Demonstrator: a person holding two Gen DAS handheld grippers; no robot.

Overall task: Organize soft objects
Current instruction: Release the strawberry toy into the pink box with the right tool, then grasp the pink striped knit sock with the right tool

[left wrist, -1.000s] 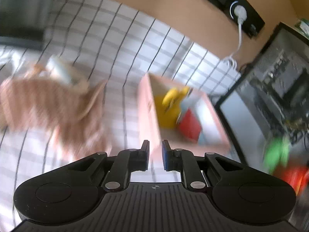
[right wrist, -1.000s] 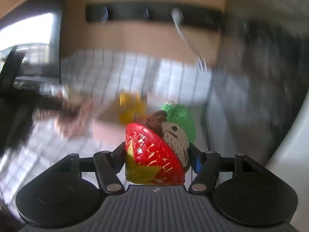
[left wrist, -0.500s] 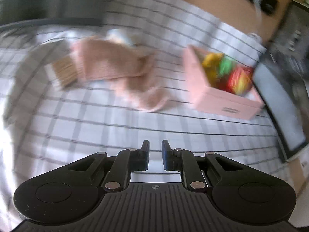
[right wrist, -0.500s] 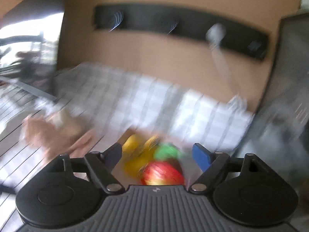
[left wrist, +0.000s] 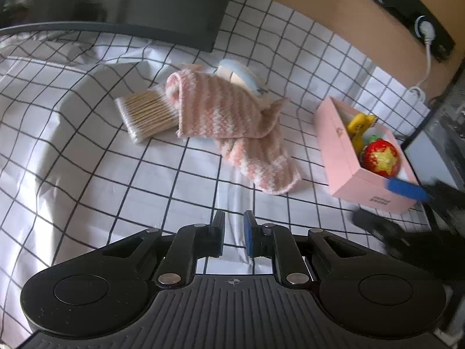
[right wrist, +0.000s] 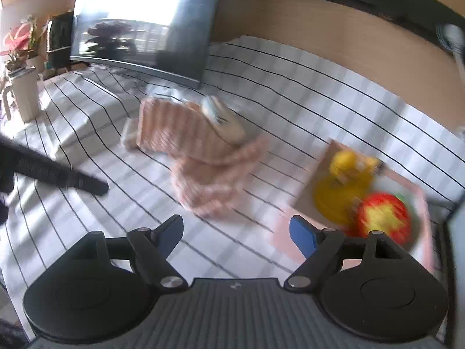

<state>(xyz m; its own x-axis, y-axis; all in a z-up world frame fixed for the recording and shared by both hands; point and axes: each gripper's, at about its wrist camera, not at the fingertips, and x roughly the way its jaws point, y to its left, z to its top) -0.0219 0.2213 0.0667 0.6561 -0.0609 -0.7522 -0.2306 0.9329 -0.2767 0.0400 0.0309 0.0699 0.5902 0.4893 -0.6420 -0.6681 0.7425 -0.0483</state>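
Pink box (left wrist: 343,157) | green toy mostly hidden behind red ball (left wrist: 381,159)

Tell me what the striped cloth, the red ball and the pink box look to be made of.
Striped cloth: knitted yarn, matte and fuzzy, with ribbed pink-and-white rows. Red ball: probably crocheted or woven yarn, showing a fine lattice texture. Pink box: likely cardboard, smooth and matte, with thin flat walls and crisp edges.

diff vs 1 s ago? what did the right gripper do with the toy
The right gripper let go of the red crochet toy, which now lies in the pink box beside the yellow toy; its jaws stand wide open and it has backed away from the box. The left gripper stayed nearly closed and empty. The striped knit cloth and cotton swabs lie where they did.
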